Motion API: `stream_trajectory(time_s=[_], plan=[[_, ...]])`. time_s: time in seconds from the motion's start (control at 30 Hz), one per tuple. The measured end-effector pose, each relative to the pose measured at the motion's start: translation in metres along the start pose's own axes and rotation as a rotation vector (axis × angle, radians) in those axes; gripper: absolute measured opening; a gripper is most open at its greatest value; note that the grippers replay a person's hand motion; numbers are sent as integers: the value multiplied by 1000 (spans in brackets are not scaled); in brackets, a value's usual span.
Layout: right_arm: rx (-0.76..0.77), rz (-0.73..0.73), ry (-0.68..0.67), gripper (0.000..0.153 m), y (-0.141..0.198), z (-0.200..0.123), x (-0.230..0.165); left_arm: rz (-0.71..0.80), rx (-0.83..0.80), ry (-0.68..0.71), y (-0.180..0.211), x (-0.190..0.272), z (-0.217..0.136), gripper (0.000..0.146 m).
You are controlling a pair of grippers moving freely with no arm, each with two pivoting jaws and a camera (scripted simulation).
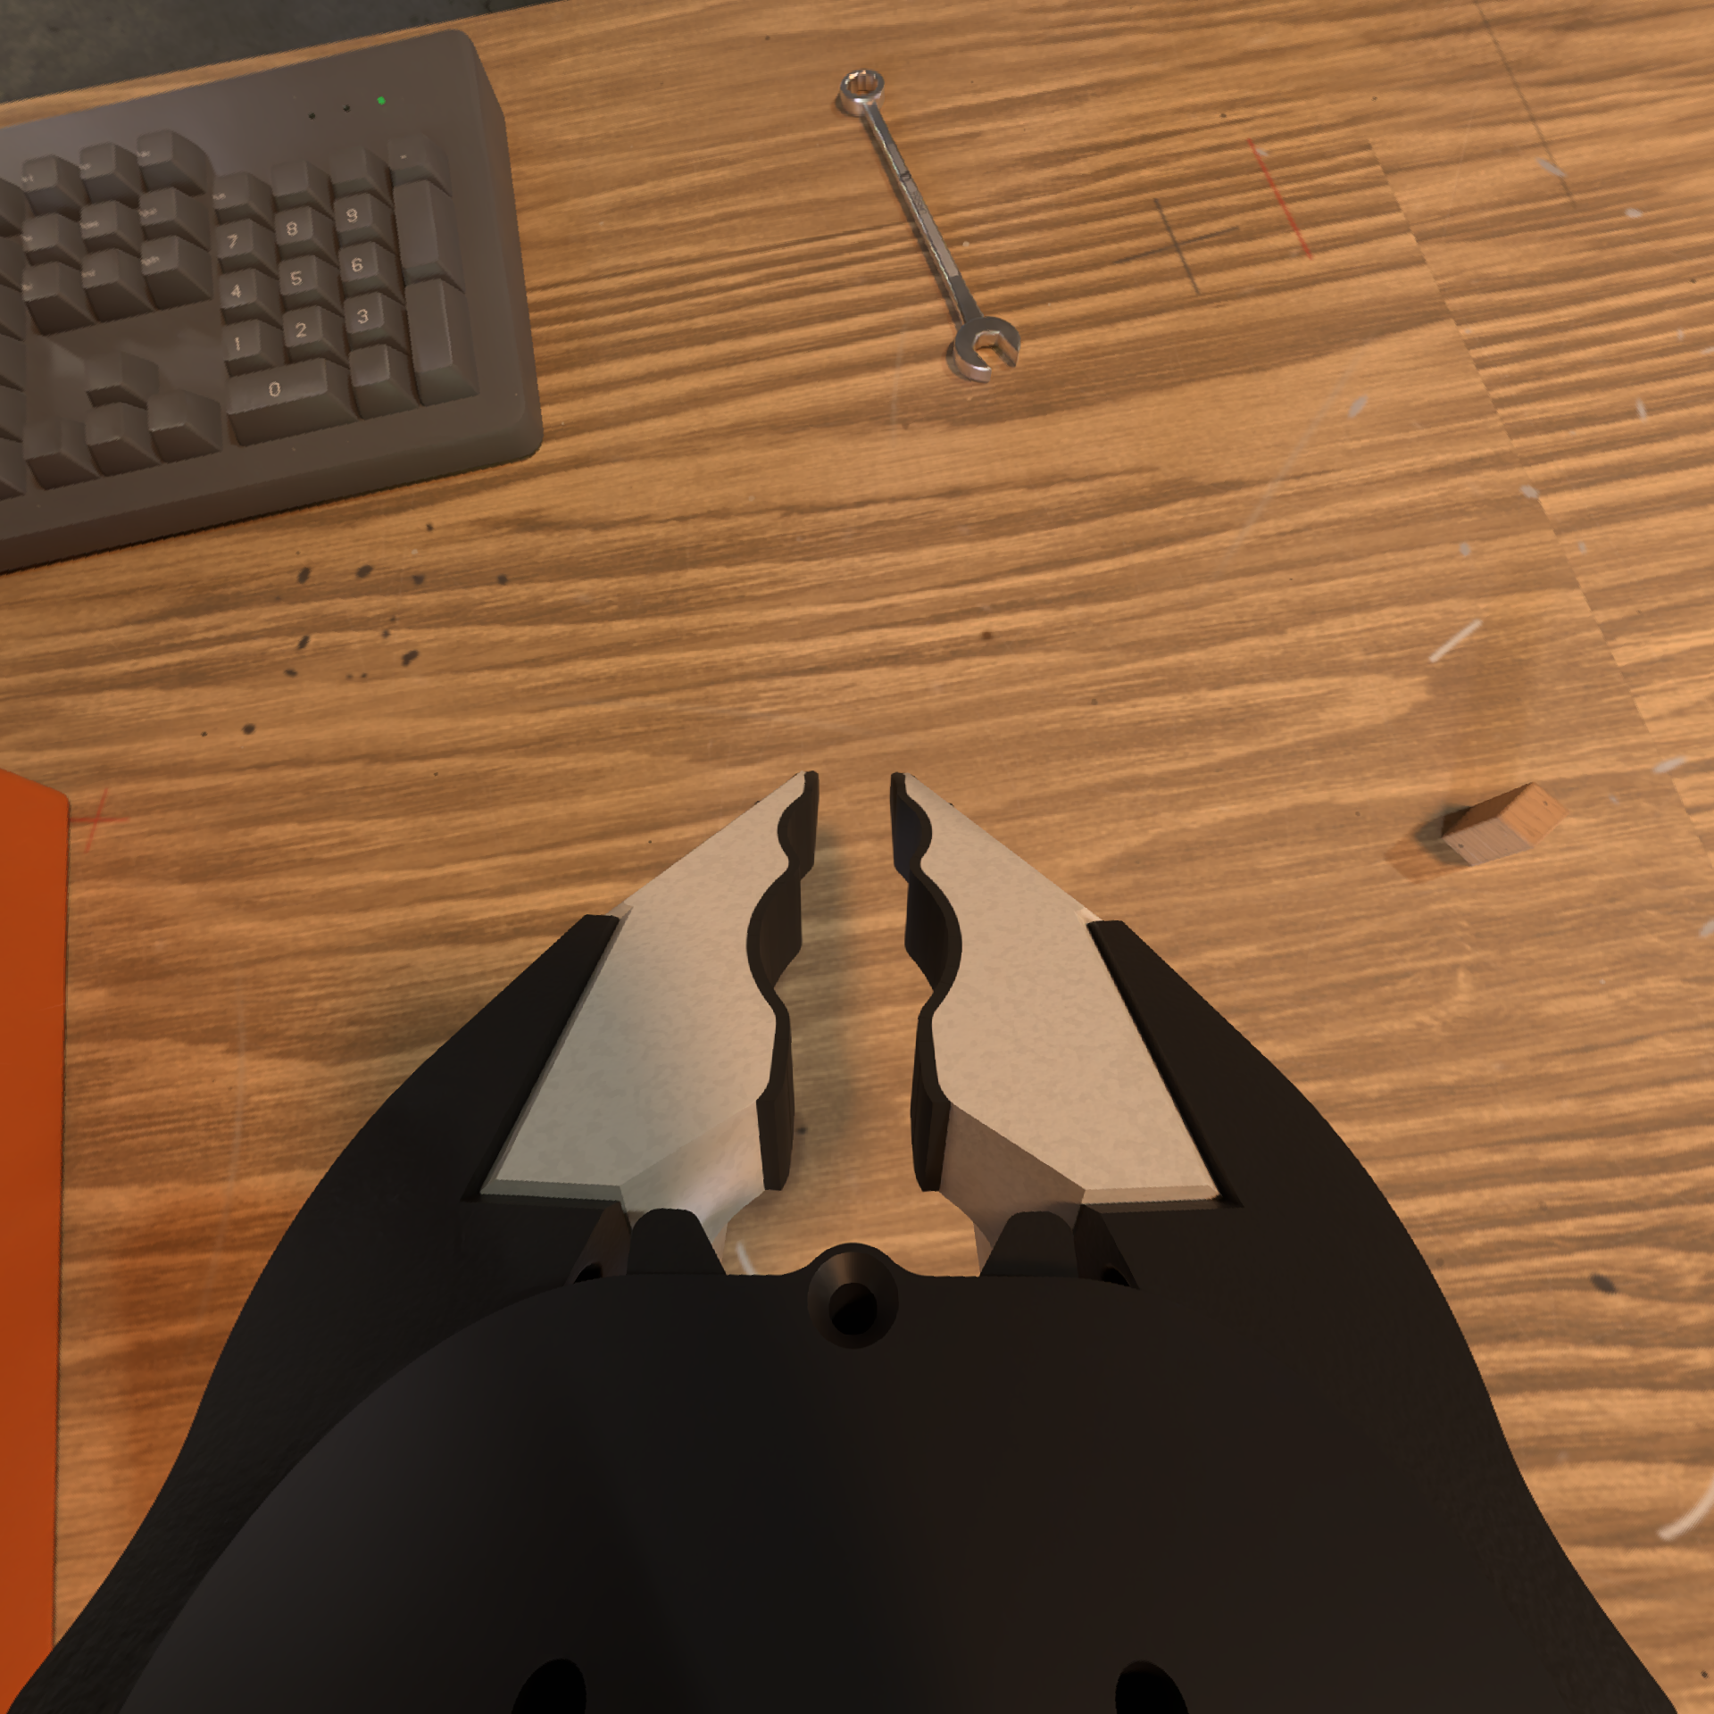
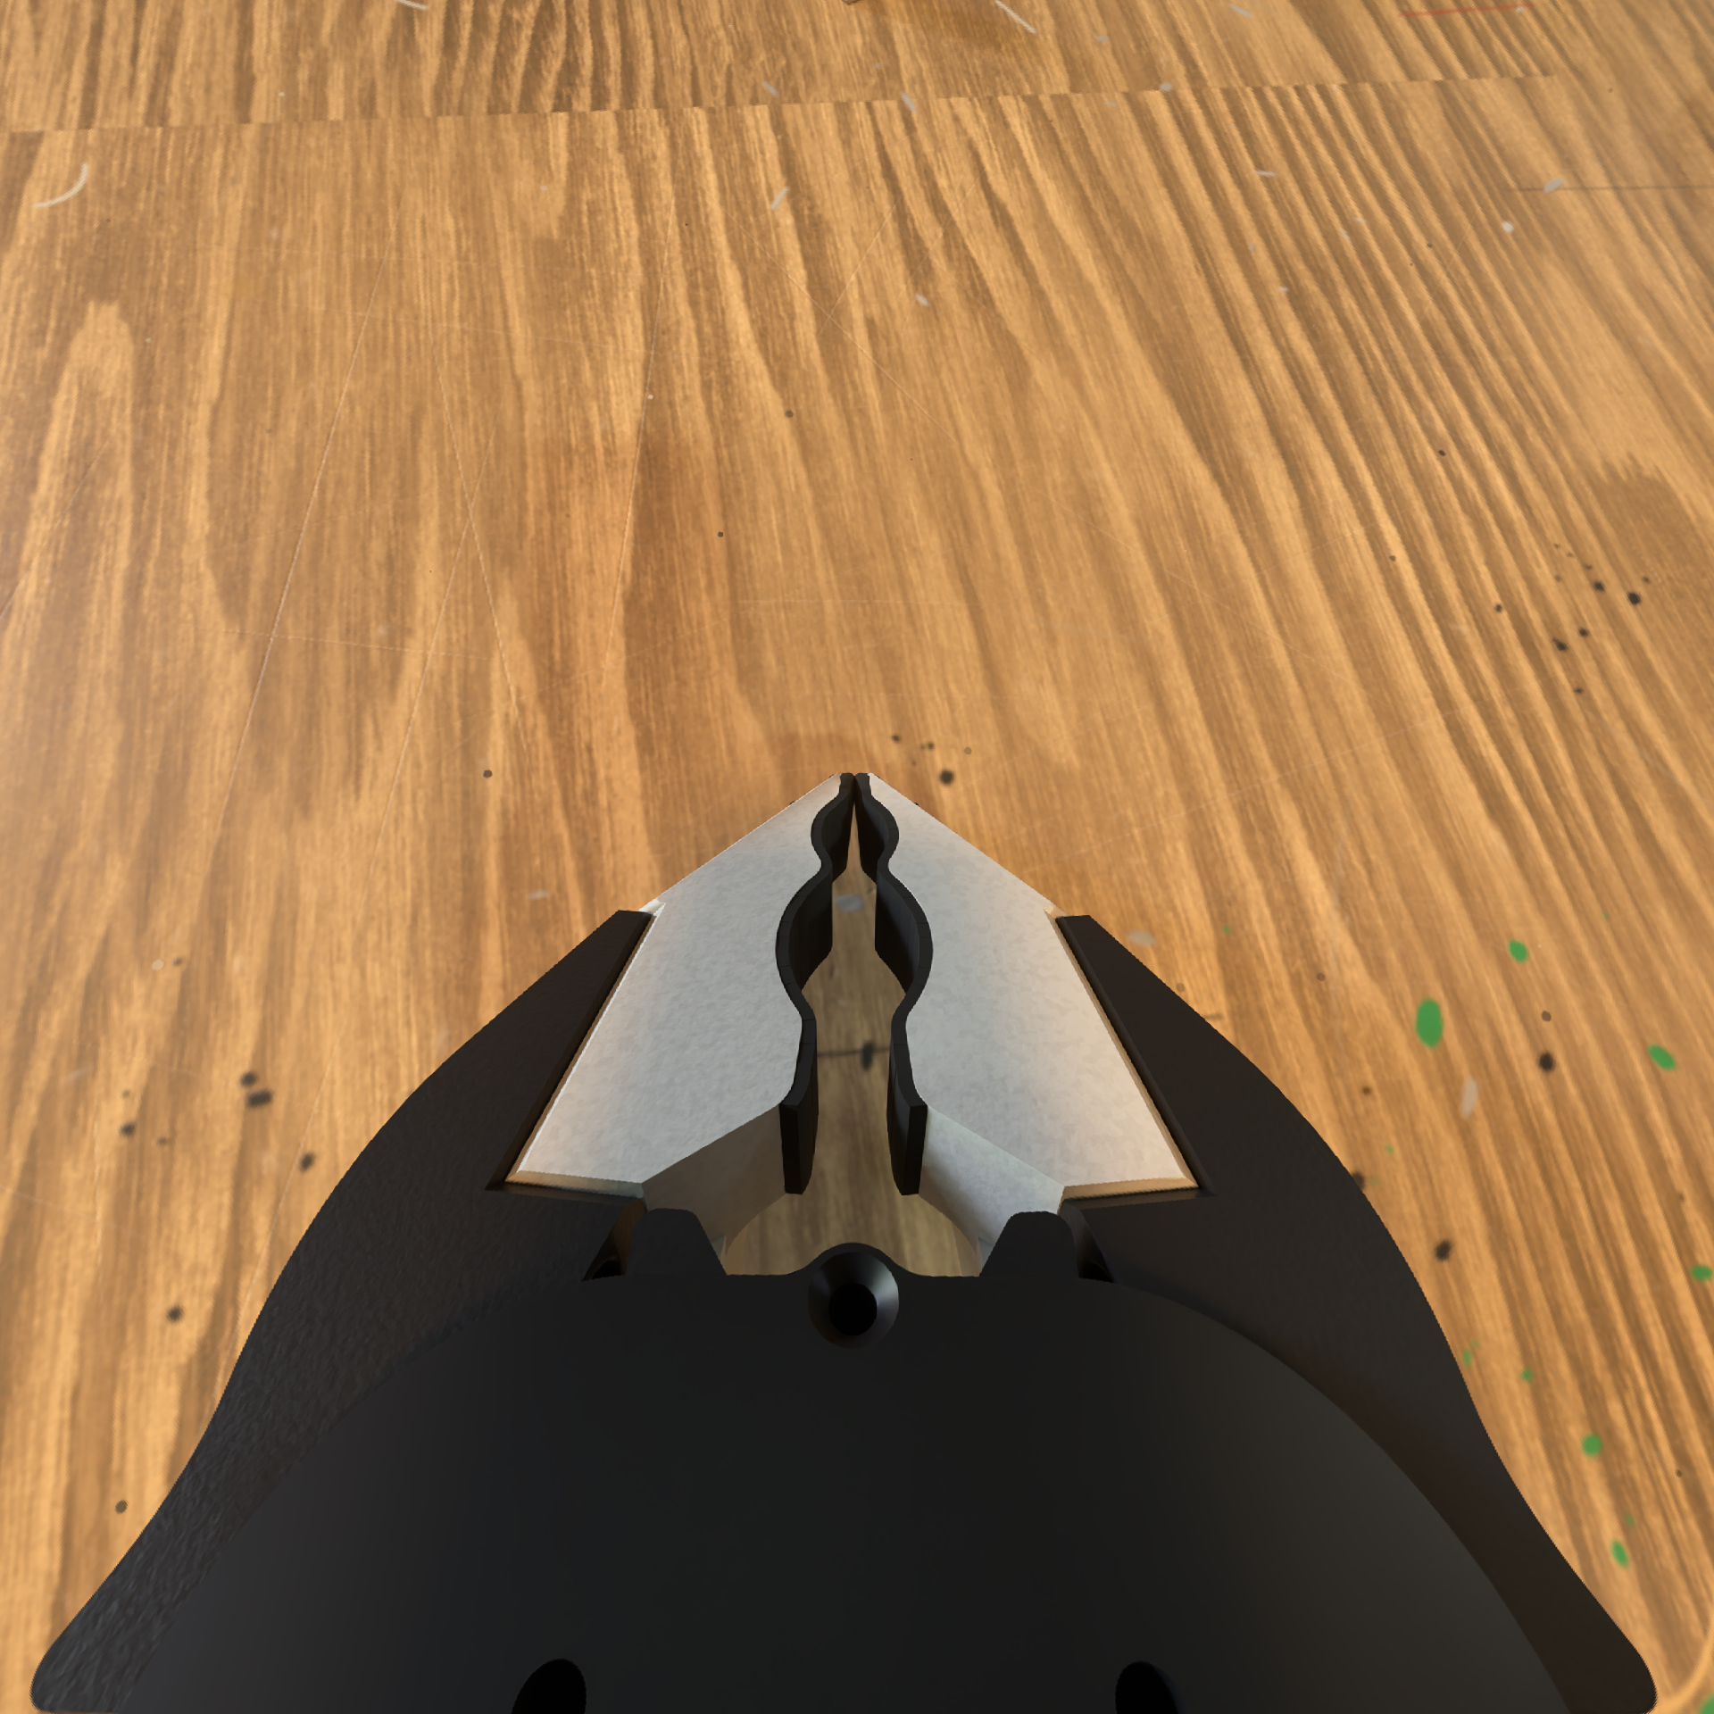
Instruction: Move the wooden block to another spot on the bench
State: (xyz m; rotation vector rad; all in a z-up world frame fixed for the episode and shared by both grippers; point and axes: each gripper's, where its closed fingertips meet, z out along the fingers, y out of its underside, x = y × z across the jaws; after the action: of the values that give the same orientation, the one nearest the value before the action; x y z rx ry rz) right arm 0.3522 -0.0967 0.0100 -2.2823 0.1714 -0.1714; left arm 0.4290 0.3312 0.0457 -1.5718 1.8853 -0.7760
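Observation:
A small light wooden block (image 1: 1498,825) lies on the wooden bench (image 1: 927,603) at the right side of the left wrist view, well to the right of my left gripper (image 1: 854,779). The left gripper is open with a narrow gap between its fingertips and holds nothing. My right gripper (image 2: 853,779) is shut with its fingertips touching and holds nothing, above bare bench (image 2: 835,417). The block does not show in the right wrist view.
A dark grey keyboard (image 1: 232,306) lies at the far left. A metal wrench (image 1: 927,223) lies at the far middle. An orange sheet (image 1: 28,1113) lies at the left edge. Paint specks dot the bench.

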Motion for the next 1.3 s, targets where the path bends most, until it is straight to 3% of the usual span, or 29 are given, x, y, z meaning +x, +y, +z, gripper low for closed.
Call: stream_trajectory(time_s=[0.17,0.63,0.77,0.9,1.1,1.17,1.3], plan=[[0,0,0,0,0,0,0,-1,-4,2,1,0,1,30],[0,5,-4,0,0,0,0,36,8,48,-6,16,1,31],[0,9,-7,0,0,0,0,274,30,405,-11,93,-6,32],[0,7,-6,0,0,0,0,631,-19,413,-1,136,5,45],[0,5,-4,0,0,0,0,710,-98,441,15,150,11,46],[0,5,-5,0,0,0,0,727,-111,421,16,151,15,43],[0,1,-1,0,0,0,0,751,-98,432,15,160,19,10]])
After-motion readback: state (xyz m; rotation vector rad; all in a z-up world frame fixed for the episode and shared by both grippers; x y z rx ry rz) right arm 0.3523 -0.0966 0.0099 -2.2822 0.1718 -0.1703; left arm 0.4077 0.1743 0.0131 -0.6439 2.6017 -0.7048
